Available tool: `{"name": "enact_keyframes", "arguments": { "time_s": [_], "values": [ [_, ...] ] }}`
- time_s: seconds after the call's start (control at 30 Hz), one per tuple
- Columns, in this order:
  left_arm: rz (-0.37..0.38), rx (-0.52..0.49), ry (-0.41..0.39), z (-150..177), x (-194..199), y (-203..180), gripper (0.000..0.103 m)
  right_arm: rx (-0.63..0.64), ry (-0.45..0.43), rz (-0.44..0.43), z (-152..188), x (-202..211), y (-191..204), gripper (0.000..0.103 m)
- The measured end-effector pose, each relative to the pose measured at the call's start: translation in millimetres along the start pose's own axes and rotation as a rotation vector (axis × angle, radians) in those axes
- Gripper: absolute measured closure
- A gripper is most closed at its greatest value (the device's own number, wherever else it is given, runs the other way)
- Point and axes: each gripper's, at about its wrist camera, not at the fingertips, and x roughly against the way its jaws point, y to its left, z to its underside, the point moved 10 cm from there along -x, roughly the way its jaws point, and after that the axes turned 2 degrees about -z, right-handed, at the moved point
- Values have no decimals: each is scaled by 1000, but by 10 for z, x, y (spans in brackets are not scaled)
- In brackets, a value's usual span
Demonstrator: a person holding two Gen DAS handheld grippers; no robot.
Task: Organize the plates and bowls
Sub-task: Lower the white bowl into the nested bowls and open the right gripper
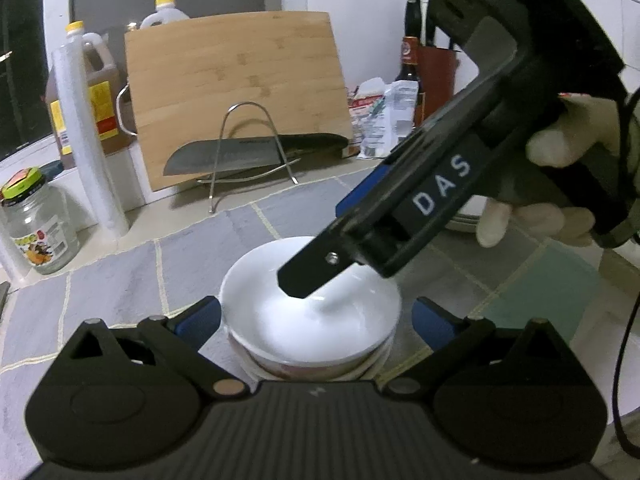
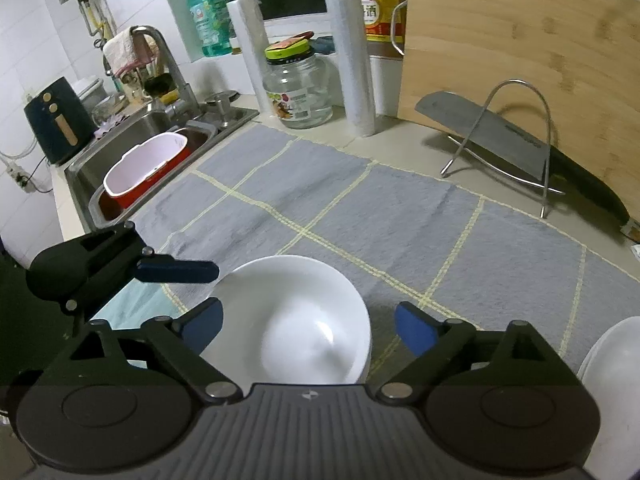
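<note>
White bowl [image 1: 312, 312], both grippers' fingers apart, right gripper [image 1: 320, 276] lettered "DAS"

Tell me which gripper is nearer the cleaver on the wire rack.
Right. The right gripper reaches over the white bowl toward the cleaver; the left gripper sits on the bowl's far side.
</note>
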Motion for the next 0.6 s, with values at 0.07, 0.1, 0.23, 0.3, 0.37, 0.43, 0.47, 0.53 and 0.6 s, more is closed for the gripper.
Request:
{"name": "enact_keyframes", "arguments": {
  "time_s": [0.07, 0.1, 0.23, 0.3, 0.37, 0.43, 0.47, 0.53, 0.6],
  "values": [
    [12, -1, 3, 6, -4, -12, 2, -7, -3, 4, 2, 7, -19, 6],
    [10, -4, 4, 12, -7, -13, 2, -10, -5, 6, 3, 12, -29, 6],
    [17, 4, 6, 18, 15, -2, 2, -15, -13, 19, 7, 41, -56, 5],
    [20, 12, 1, 4, 32, 19, 2, -18, -23, 27, 6, 61, -70, 4],
    [14, 15, -6, -13, 47, 44, 2, -26, -36, 33, 5, 81, -91, 2],
    [7, 22, -9, -26, 60, 69, 2, -35, -51, 39, 9, 101, -107, 0],
    [4, 26, -10, -28, 67, 80, 2, -37, -59, 39, 13, 112, -113, 0],
    [1, 27, -9, -26, 81, 90, 2, -38, -73, 43, 23, 135, -122, 0],
    [-7, 23, -7, -12, 105, 97, 2, -31, -89, 37, 31, 165, -118, 0]
  ]
}}
